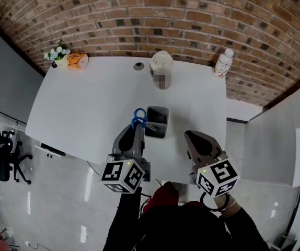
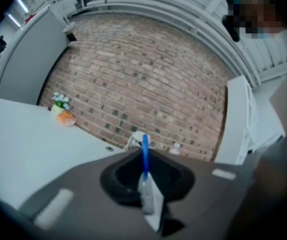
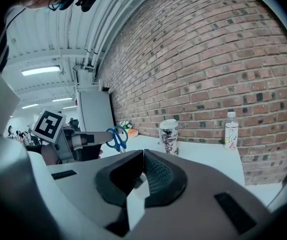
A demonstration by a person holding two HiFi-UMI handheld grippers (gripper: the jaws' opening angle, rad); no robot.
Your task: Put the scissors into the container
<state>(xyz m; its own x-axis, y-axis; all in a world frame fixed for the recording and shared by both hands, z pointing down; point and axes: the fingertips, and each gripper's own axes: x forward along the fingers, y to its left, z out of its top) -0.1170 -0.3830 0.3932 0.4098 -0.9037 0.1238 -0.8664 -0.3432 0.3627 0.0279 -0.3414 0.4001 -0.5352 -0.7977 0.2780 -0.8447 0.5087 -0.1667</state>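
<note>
Two grippers at the near edge of the white tabletop (image 1: 87,103): pinches the blue-handled scissors (image 1: 138,115) by the blades in the narrow-set jaws of the left gripper (image 1: 136,125), handles forward just beside the grey container (image 1: 158,109), and holds the right gripper (image 1: 193,136) with jaws pressed together, empty.

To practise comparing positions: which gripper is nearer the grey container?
Left. The left gripper, shut on the scissors, is at the left edge of the container; the right gripper sits apart, off to its right.
</note>
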